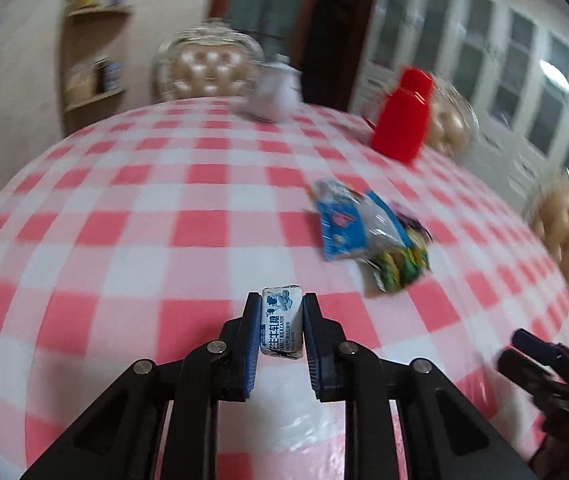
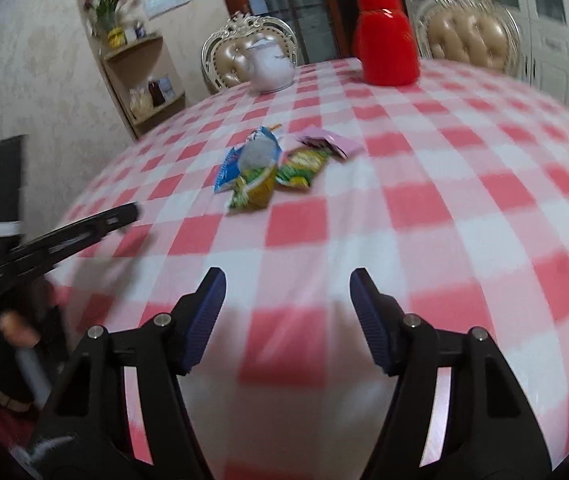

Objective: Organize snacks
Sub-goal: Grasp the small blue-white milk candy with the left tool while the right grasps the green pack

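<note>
My left gripper is shut on a small white and blue candy pack and holds it above the checked tablecloth. A pile of snack packets lies on the table: a blue and white packet, a green and yellow one. In the right wrist view the same pile shows the blue packet, green packets and a pink packet. My right gripper is open and empty above the table, nearer than the pile. The left gripper shows at the left of that view.
A red jug and a white teapot stand at the far side of the round table. Padded chairs ring the table. A corner shelf stands by the wall. The right gripper shows at the left wrist view's right edge.
</note>
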A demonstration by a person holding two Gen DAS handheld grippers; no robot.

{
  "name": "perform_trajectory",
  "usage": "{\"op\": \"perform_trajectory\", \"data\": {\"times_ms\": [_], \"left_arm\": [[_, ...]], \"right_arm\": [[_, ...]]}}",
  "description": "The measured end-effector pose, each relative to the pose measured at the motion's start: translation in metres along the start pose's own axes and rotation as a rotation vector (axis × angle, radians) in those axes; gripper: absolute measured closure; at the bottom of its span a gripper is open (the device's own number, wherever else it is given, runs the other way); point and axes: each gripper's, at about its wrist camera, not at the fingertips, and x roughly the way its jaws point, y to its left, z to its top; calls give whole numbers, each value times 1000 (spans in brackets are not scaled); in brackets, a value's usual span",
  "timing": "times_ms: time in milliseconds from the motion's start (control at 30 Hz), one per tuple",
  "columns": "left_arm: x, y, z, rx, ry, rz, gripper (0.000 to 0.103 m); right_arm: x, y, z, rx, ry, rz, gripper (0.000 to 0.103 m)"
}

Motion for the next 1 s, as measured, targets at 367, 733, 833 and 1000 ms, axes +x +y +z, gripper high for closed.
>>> {"op": "perform_trajectory", "data": {"times_ms": [367, 733, 833, 1000], "left_arm": [[-4, 34, 2, -132, -29, -16, 82], [1, 24, 1, -100, -3, -56, 82], [4, 24, 0, -92, 11, -55, 82], [3, 24, -1, -89, 9, -56, 82]], "right_arm": [[105, 62, 49, -107, 90, -176, 35], [108, 40, 48, -82, 145, -145, 62], [87, 38, 38, -88, 121, -78, 62], [47, 31, 14, -59, 84, -16, 62]]}}
